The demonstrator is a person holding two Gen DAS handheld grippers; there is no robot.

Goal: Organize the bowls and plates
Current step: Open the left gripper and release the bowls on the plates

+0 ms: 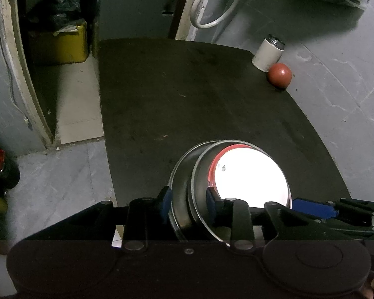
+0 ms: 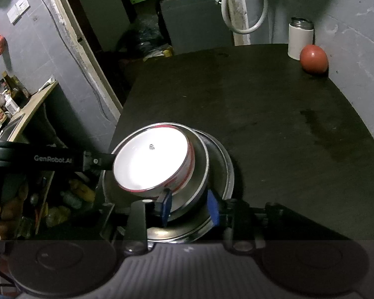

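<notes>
The left gripper (image 1: 188,203) has its two blue-padded fingers pinched on the rim wall of a steel bowl (image 1: 184,184), one pad outside and one inside. The right gripper (image 2: 190,205) likewise clamps a steel rim between its blue pads, though which of the nested rims it bites I cannot tell for certain.

The dishes form one nested stack at the near edge of the dark table (image 1: 187,87), near its left corner. I count three pieces: an outer steel bowl (image 2: 225,172), an inner steel bowl (image 2: 200,169) sitting within it, and on top a white enamel plate with a red rim (image 2: 150,159) (its face glares so brightly under the light that little detail shows, save a small dark mark). In the left wrist view the same white plate (image 1: 251,174) fills the inner steel bowl (image 1: 199,177). The stack sits tilted, its open faces turned up and leaning toward the left side in the right wrist view; being round, it has no long axis to speak of.

Farther out, at the far right corner of the table, stand one white cylindrical flask (image 2: 300,38), upright, and just beside it one reddish round fruit (image 2: 313,59), against the grey wall (image 2: 356,37). One white hose (image 2: 244,7) loops down behind the table.
</notes>
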